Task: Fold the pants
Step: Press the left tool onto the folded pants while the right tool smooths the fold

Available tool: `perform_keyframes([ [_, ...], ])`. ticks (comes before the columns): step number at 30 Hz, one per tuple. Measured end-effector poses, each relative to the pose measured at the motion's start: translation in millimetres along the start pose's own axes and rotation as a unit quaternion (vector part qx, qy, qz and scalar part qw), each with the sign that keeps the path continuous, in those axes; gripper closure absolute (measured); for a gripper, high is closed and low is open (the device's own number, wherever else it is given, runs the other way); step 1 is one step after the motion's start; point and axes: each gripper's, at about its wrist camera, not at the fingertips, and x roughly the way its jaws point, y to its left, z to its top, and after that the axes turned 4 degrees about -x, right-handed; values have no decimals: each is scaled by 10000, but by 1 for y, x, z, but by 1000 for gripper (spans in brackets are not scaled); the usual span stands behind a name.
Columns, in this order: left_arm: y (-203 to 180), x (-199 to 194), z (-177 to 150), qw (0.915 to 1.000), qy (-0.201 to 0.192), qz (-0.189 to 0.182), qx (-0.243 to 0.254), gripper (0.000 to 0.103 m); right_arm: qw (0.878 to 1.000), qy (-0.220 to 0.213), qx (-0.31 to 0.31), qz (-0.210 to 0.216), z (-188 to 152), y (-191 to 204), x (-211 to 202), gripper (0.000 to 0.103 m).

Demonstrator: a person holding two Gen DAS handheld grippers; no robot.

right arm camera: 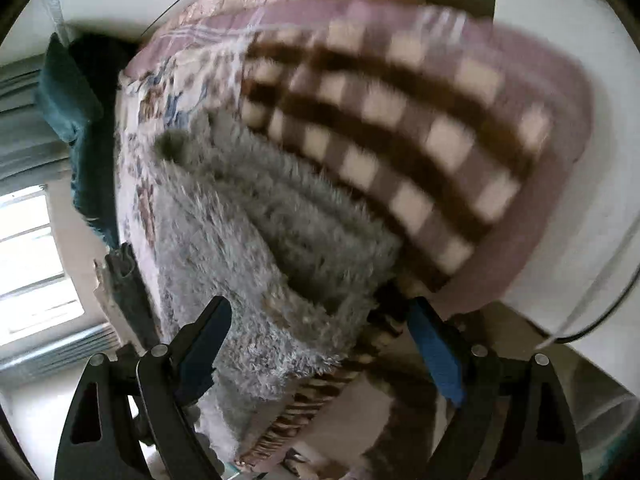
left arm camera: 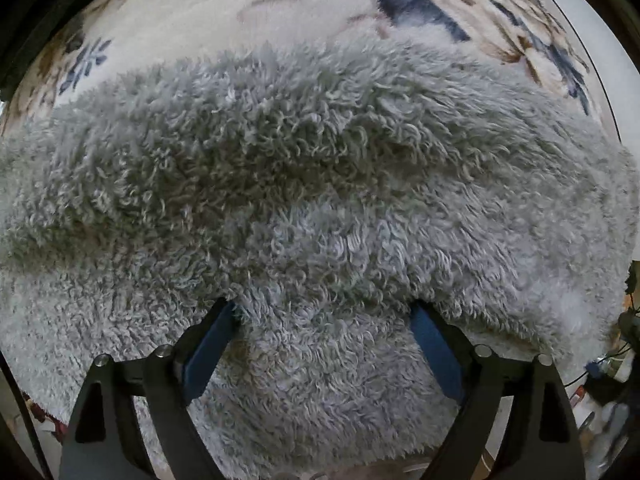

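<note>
while the left gripper [left arm camera: 324, 312] hangs with its two blue-padded fingers spread wide and nothing pinched between them, its tips sit low over the grey fluffy pants [left arm camera: 312, 200], which fill nearly the whole left wrist view. the pile rises up between the fingers, so the tips look pressed into or just brushing the fleece; i cannot tell which. a long ridge runs across the fabric ahead of the gripper, likely a fold edge or a leg lying over another layer. beyond it is the flowered bedspread [left arm camera: 192, 8] the pants lie on.

the right gripper [right arm camera: 320, 316] is also spread apart, gripping nothing. the view is blurred and tilted. a corner of the grey pants lies between and just ahead of its fingers, stacked in several layers, so the folding looks well along. just beside that, toward the right finger, is a brown and cream checked blanket [right arm camera: 400, 128] with a fringed edge hanging near the corner of the pants. a window [right arm camera: 32, 264] shows at the far left.

to do this step well, the left fingers should bite deep enough to catch every layer of the thick fleece, not only the top tufts, and close on the edge rather than mid-panel. the right should take the pants corner alone and keep clear of the blanket fringe, which could easily be caught with it. both sides should lift level so the fold lands square.
</note>
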Motion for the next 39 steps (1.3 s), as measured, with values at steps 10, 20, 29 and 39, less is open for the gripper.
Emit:
perform_keyframes([
  [10, -11, 7, 13, 9999, 121, 86, 33, 12, 9965, -656, -434, 298, -12, 9, 15, 13],
  [20, -21, 12, 14, 9998, 155, 145, 63, 11, 9867, -936, -1126, -708, -17, 44, 3, 14],
  [29, -24, 10, 12, 9996, 168, 181, 122, 11, 9666, -1286, -1848, -1228, 18, 60, -25, 14],
  [39, -25, 16, 15, 9994, 206, 251, 72, 0, 9692, -392, -2237, -958, -7, 86, -49, 14],
])
